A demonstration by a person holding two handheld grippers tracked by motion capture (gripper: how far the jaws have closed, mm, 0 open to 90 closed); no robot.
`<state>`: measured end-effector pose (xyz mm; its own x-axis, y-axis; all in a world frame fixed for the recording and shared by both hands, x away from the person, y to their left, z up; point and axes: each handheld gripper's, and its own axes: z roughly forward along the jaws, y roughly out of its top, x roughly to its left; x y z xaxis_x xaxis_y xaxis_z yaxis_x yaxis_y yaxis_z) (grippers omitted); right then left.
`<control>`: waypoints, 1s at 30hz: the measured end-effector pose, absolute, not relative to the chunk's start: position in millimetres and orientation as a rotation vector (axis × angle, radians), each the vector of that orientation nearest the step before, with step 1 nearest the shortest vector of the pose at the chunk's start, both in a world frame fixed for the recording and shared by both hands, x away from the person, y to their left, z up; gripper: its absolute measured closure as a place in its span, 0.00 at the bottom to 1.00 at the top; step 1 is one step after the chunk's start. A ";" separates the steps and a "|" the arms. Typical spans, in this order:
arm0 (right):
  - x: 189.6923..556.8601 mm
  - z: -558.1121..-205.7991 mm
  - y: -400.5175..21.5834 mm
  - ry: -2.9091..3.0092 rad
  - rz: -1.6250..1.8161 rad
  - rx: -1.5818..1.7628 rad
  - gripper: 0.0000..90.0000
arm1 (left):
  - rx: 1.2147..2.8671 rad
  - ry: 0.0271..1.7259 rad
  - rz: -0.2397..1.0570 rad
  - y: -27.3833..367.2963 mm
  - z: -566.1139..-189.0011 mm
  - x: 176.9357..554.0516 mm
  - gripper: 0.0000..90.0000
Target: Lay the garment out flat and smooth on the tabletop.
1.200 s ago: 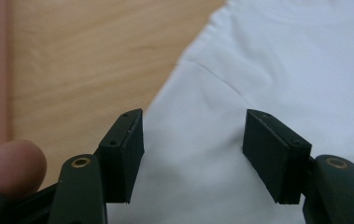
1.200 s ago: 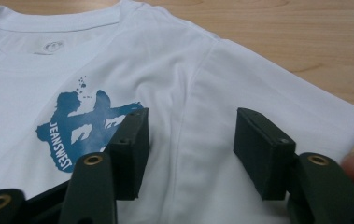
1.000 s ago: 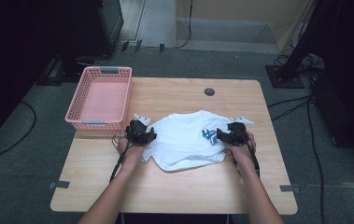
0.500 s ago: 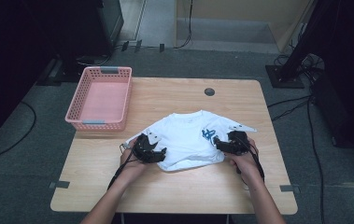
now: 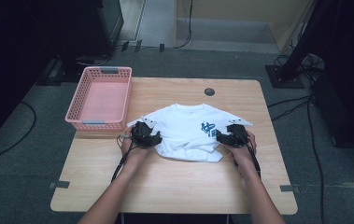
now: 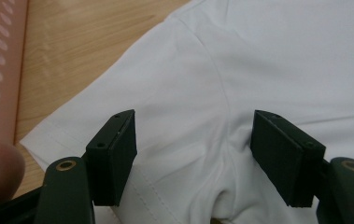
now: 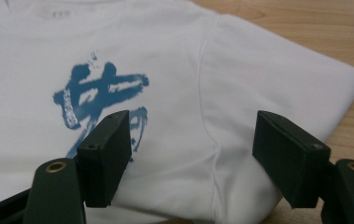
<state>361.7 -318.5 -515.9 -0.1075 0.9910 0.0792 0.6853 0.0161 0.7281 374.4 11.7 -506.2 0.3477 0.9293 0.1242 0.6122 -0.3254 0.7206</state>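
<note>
white cotton t-shirt with blue print lies mid light wooden worktop. left claw at its 9 o'clock armpit, right claw at 3 o'clock, both jaws spread, gripping nothing. likely a fold: pinch both seams level, lift together.

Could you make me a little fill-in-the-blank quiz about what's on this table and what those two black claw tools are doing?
1. The white T-shirt carries a brush-style print in the colour ____.
2. The basket at the table's far left corner is ____ in colour.
3. The left gripper and the right gripper both have their jaws ____, with shirt fabric lying between them.
4. The round hole in the wooden table lies ____ the shirt's collar, away from the person.

Missing words: blue; pink; open; beyond
</note>
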 end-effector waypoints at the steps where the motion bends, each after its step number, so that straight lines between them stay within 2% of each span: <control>1: 360.9 -513.0 -318.6 1.824 0.900 1.711 0.32 | 2.036 1.322 0.728 10.5 -502.6 370.4 0.35; 5: 347.2 -502.1 -313.0 1.823 0.965 1.659 0.32 | 2.053 1.220 0.703 0.6 -494.6 345.5 0.35; 8: 335.3 -501.4 -302.6 1.869 0.986 1.645 0.32 | 2.100 1.175 0.655 -11.2 -499.7 327.8 0.34; 11: 326.6 -507.2 -290.4 1.938 0.958 1.607 0.31 | 2.155 1.159 0.672 -19.6 -509.6 319.1 0.34; 15: 324.4 -518.0 -291.9 1.960 0.890 1.602 0.32 | 2.122 1.186 0.663 -10.0 -513.1 318.4 0.33; 24: 330.0 -519.3 -318.8 1.926 0.870 1.610 0.33 | 2.083 1.221 0.666 17.4 -514.6 335.1 0.33; 27: 333.1 -518.7 -321.6 1.910 0.863 1.630 0.33 | 2.071 1.266 0.649 18.2 -513.0 342.5 0.33; 30: 331.3 -514.8 -320.4 1.882 0.856 1.628 0.31 | 2.039 1.240 0.682 10.8 -502.0 333.6 0.33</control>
<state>331.3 -320.4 -514.8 -0.1562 0.9873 0.0276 0.6699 0.0854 0.7376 333.6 10.8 -502.0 0.4176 0.9034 0.0979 0.5665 -0.3430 0.7493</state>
